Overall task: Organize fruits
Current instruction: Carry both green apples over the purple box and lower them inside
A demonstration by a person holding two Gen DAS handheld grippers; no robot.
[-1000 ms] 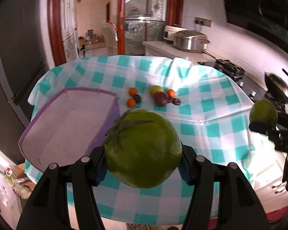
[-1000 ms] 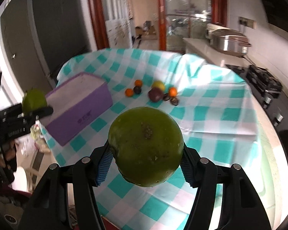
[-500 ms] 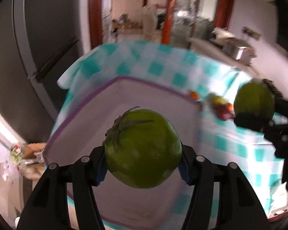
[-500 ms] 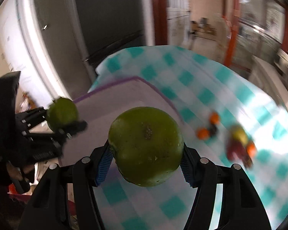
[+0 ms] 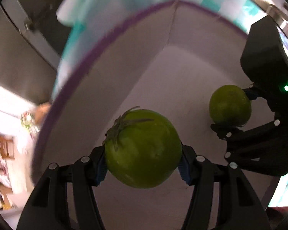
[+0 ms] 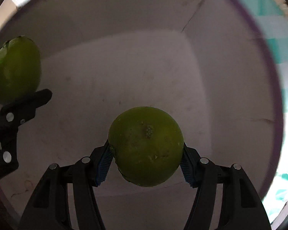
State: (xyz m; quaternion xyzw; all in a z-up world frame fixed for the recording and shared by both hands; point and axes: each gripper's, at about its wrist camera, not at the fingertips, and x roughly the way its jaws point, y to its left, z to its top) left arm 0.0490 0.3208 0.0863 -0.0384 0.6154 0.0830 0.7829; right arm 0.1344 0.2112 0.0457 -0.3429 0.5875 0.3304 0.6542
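Both tools over the box, each gripping a green fruit
Left tool (image 5: 143, 164) clamps stemmed fruit (image 5: 143, 148); right tool (image 6: 145, 163) clamps fruit (image 6: 146, 146); lower near box (image 6: 144, 67) floor, release apart

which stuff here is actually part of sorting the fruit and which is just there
Part of the job:
- green fruit with leafy stem, clamped in the left gripper
- smooth green fruit, clamped in the right gripper
- purple-rimmed box, both fruits held over its bare inside

Just there:
- teal checked tablecloth under the box
- dark cabinet door in the blurred background
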